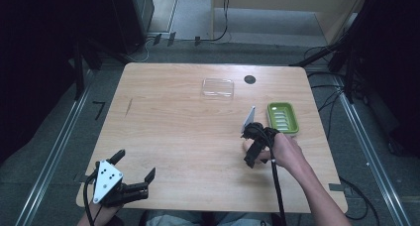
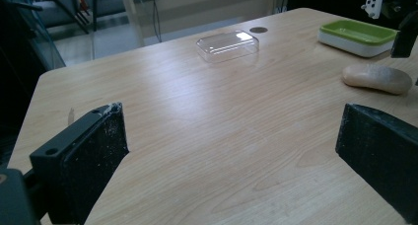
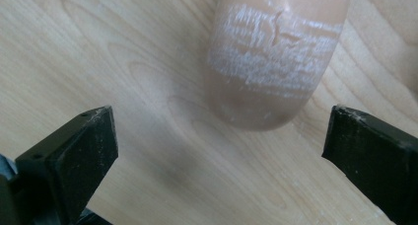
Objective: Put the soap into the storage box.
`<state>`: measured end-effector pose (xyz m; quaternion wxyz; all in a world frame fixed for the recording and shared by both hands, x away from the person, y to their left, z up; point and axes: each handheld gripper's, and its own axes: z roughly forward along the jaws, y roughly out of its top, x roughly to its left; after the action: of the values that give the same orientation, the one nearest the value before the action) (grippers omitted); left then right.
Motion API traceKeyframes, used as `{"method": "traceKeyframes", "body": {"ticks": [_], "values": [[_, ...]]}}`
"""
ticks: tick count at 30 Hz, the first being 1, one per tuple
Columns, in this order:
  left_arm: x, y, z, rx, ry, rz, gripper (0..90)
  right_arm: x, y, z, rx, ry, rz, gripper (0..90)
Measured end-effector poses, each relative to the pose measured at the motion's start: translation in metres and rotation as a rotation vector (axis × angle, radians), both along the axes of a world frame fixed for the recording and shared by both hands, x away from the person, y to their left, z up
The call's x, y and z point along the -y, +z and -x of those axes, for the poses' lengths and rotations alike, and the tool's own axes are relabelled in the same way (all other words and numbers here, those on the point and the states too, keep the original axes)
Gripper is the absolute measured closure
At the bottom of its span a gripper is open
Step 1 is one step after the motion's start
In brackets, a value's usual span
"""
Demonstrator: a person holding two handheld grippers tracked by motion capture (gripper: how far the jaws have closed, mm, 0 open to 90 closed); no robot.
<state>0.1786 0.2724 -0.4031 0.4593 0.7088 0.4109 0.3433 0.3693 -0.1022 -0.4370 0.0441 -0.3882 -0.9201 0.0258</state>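
Left tool (image 1: 134, 167) sits at the near left corner of the desk (image 1: 173, 132), jaws spread wide with nothing between them; through its own camera I see bare wood between the two black jaws. My right tool (image 1: 251, 145) hangs over the right half of the desk, tilted down, its jaws likewise spread and gripping nothing. In the right gripper view the rounded end of a tan soap bar (image 3: 276, 57) lies on the wood just beyond the gap between the jaws, not touched by either; its top carries a whitish scuffed patch.

Going by size: the light wooden desk comes first. On it, near the far edge and a little right of centre, lies a clear plastic lid (image 1: 218, 87), flat on the wood. A green soap dish (image 1: 283, 118) with a white base stands at the right, just beyond my right hand (image 1: 288, 150). The soap bar rests on the desk near that dish, apart from it. Smallest is a dark round grommet (image 1: 250, 79) at the far edge, just right of the lid.
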Motion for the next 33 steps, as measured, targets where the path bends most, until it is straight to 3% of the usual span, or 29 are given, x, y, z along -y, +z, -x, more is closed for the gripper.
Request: {"method": "traceKeyframes", "body": {"ticks": [19, 28, 33], "values": [[0.000, 0.000, 0.000, 0.000, 0.000, 0.001, 0.0, -0.005, -0.016, -0.023, -0.010, -0.033, -0.022, 0.0], [-0.001, 0.000, 0.001, 0.000, 0.000, 0.002, 0.0, -0.006, -0.023, -0.030, 0.011, -0.055, -0.023, 0.0], [-0.001, 0.000, 0.001, 0.000, 0.002, 0.002, 0.0, -0.006, -0.025, -0.032, 0.024, -0.070, -0.037, 9.8]]}}
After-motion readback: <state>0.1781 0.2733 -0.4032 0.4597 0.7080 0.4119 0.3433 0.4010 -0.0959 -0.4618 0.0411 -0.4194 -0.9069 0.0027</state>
